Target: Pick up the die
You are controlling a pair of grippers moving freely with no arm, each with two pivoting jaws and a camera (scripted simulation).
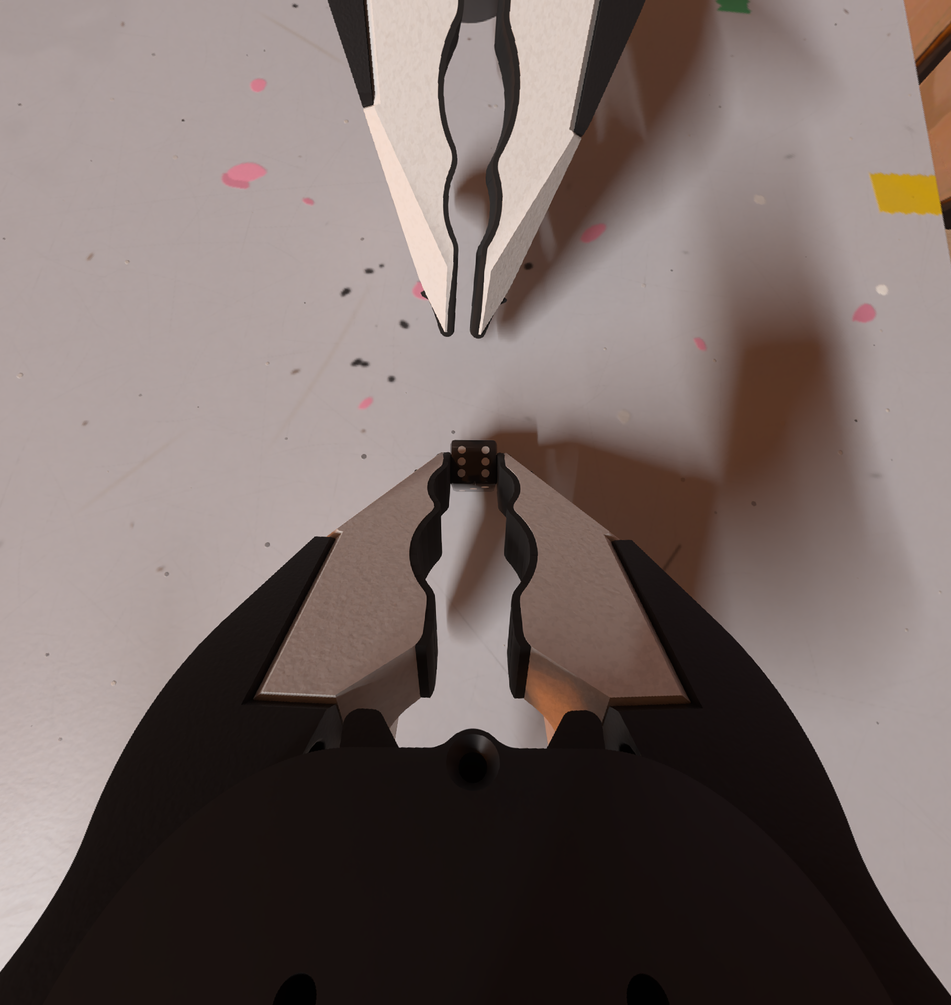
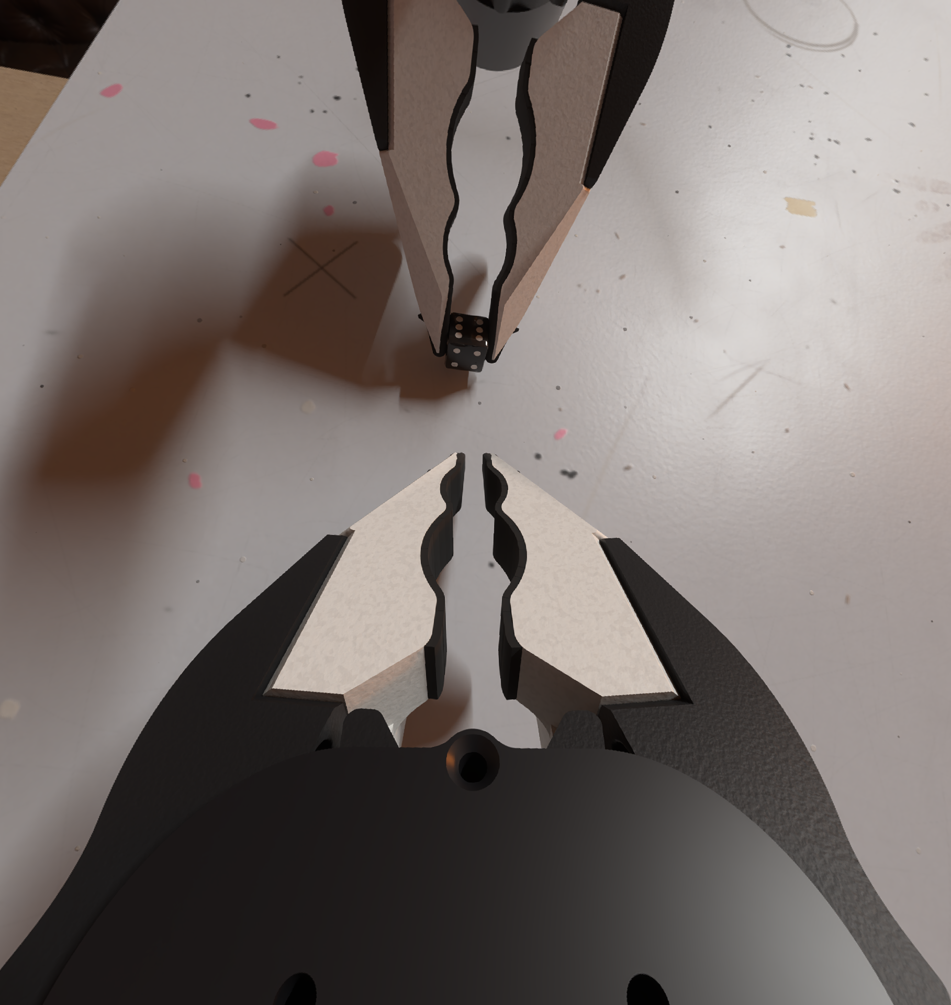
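Observation:
A small black die [image 1: 473,462] with pale pips is pinched between the fingertips of my left gripper [image 1: 473,472], six-pip face up. The right wrist view shows the same die [image 2: 466,343] in the left gripper [image 2: 466,353], its shadow on the table just below it. My right gripper [image 2: 473,458] faces the left one tip to tip, a short way from the die. Its jaws are nearly together with only a thin slit between them and nothing inside. It also shows in the left wrist view [image 1: 462,330].
The grey-white table [image 1: 136,489] is flecked with pink paint spots and black specks. A yellow tape patch [image 1: 905,193] and a green one [image 1: 734,5] lie by its right edge. A pencilled cross [image 2: 321,269] is on the table near the left gripper.

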